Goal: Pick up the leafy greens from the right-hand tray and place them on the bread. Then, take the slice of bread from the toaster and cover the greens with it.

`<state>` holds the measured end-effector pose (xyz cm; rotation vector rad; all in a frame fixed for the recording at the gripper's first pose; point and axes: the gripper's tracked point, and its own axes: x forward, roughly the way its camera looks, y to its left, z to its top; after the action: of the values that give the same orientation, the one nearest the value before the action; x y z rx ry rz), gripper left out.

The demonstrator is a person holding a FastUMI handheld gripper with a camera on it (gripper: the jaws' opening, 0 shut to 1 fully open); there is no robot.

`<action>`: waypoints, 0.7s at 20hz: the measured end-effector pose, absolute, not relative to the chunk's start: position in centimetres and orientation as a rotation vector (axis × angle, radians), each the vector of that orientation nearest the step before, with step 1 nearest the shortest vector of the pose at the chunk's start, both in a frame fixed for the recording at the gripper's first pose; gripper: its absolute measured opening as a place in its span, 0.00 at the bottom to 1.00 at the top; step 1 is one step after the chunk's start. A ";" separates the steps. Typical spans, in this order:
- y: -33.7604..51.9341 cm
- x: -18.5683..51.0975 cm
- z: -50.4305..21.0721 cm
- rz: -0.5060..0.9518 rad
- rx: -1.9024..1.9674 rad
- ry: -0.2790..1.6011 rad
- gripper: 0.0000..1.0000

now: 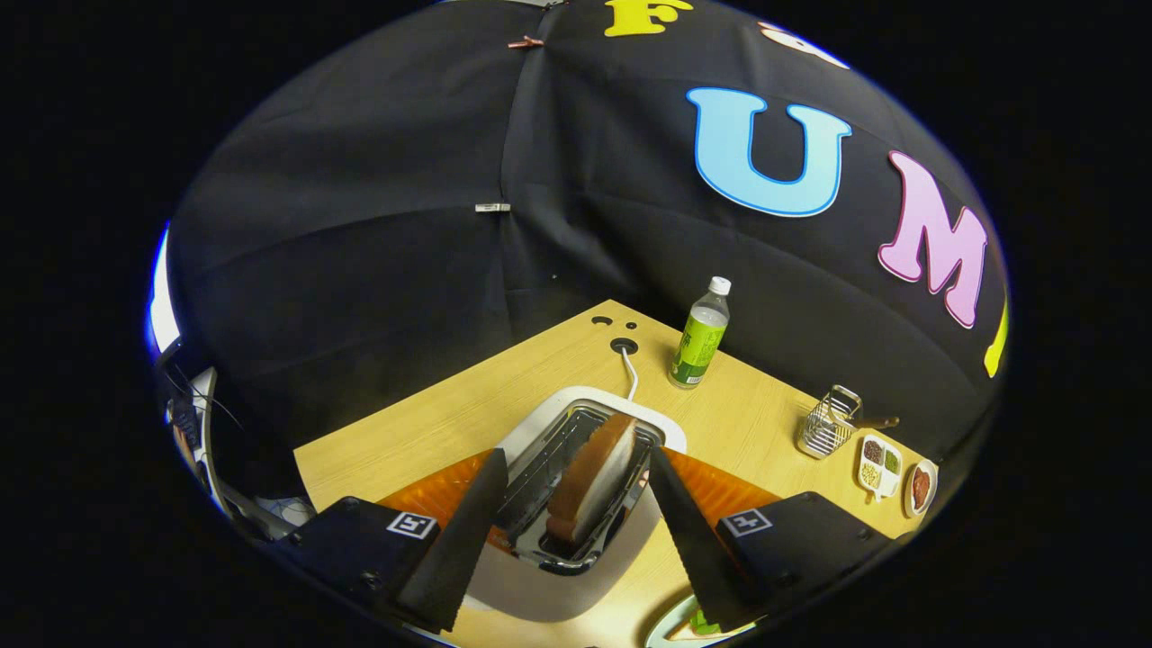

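One slice of bread [594, 477] stands on edge in the single toaster [576, 504], right between your tongs [576, 490], which are spread wide, touching nothing. One bottle [700, 335] stands at one o'clock beyond the toaster on the table [432, 423]. At three o'clock sit one wire basket [828, 423] and two small dishes [880, 465].

Your gripper [576, 499] points steeply downward, its two fingers [463, 531] spread wide apart and gripping nothing; the fingertips appear level with each other, though fisheye distortion blurs this.
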<state>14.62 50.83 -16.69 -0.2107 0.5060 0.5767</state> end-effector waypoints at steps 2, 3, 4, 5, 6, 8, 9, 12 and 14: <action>51.1 15.3 -17.8 0.554 -0.222 0.528 0.98; 50.9 15.6 -18.3 0.536 -0.221 0.544 0.98; 50.8 15.9 -18.6 0.521 -0.214 0.553 0.98; 50.9 16.3 -18.7 0.510 -0.204 0.559 0.97; 51.0 16.5 -18.9 0.505 -0.195 0.563 0.95; 51.0 16.9 -18.9 0.501 -0.193 0.565 0.84; 51.1 17.0 -19.0 0.506 -0.193 0.567 0.77; 51.0 17.0 -19.1 0.505 -0.201 0.570 0.53; 50.3 17.1 -19.1 0.480 -0.209 0.577 0.40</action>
<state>17.05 50.31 -19.11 -0.2090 0.5772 0.4799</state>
